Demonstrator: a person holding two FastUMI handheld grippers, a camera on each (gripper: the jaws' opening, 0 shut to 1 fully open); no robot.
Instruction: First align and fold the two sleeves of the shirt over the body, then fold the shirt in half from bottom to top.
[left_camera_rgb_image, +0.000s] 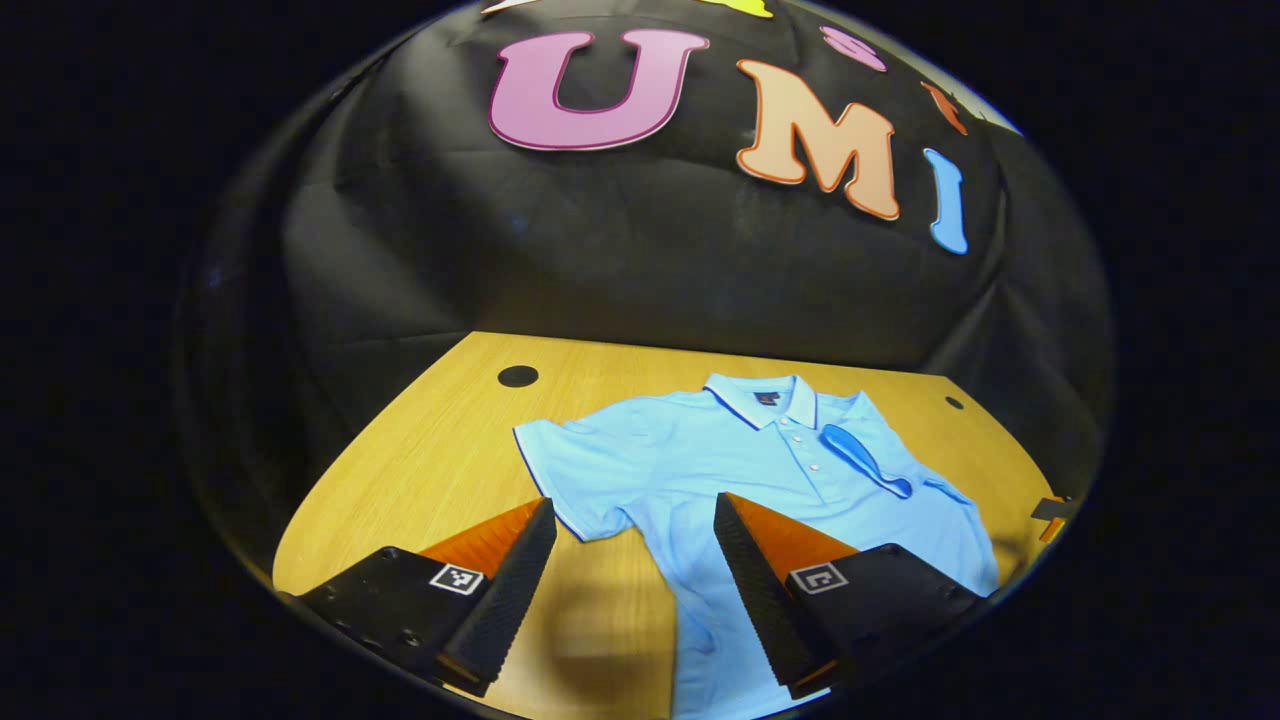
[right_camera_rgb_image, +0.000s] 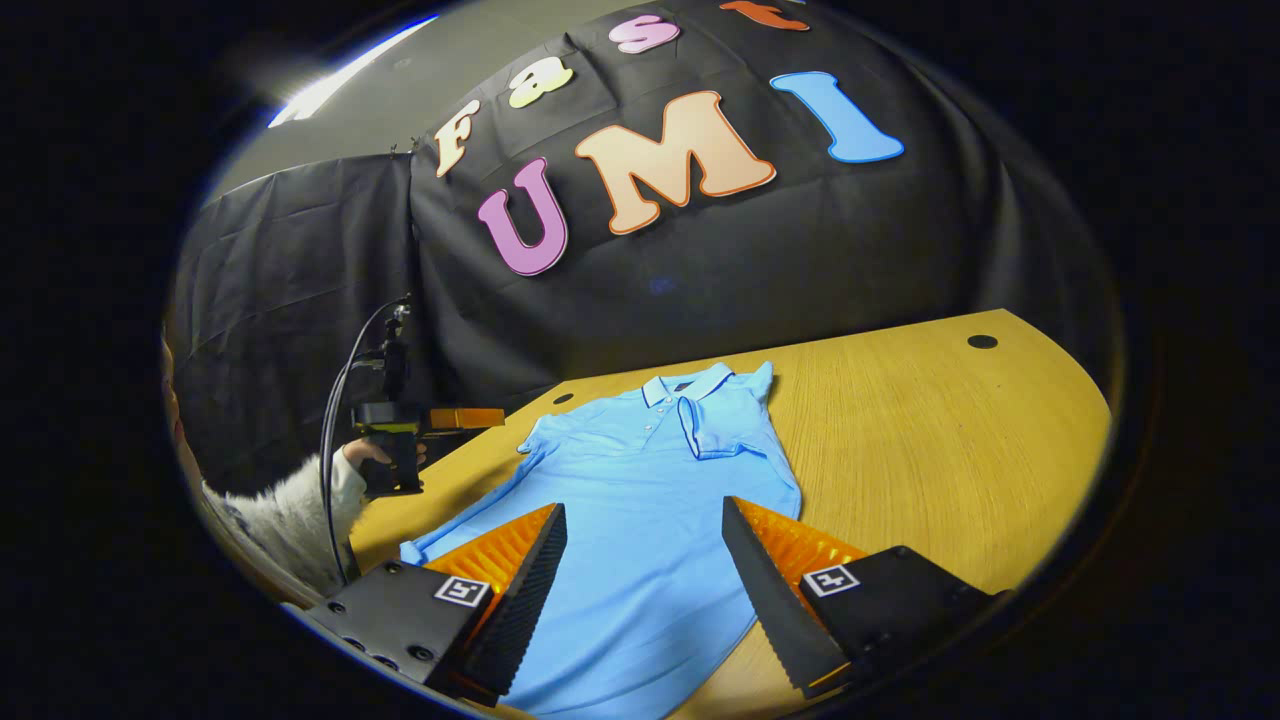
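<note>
Both tools stand wide apart at the fingers and hold nothing. Left tool (left_camera_rgb_image: 635, 560) hangs over the near worktop edge, its gap framing the hem of the spread sleeve (left_camera_rgb_image: 570, 470) and the bare wood below it, which I judge a fair stance for taking that sleeve by its edge. Right tool (right_camera_rgb_image: 645, 570) hovers above the lower body of the shirt (right_camera_rgb_image: 640, 500), both fingers over cloth but not pressing on it, as far as the right gripper view tells.

One light blue polo shirt lies face up on the wooden worktop (right_camera_rgb_image: 950, 430), collar toward the booth wall and hem toward the tools, so the buttons and placket show. One sleeve, on the shirt's right-tool side, already lies folded (right_camera_rgb_image: 725, 420) over the chest, its edge running down beside the placket (in the left gripper view it reads as a darker flap on the front). The other sleeve lies flat out on the wood, so the sleeve step is half met as things lie. The body is at full length, not doubled from the bottom.

Counted: one shirt, two sleeves (one over, one out), two tools, two dark round holes in the worktop, and one hand (right_camera_rgb_image: 375, 455) in a pale fuzzy sleeve gripping the left tool's handle
</note>
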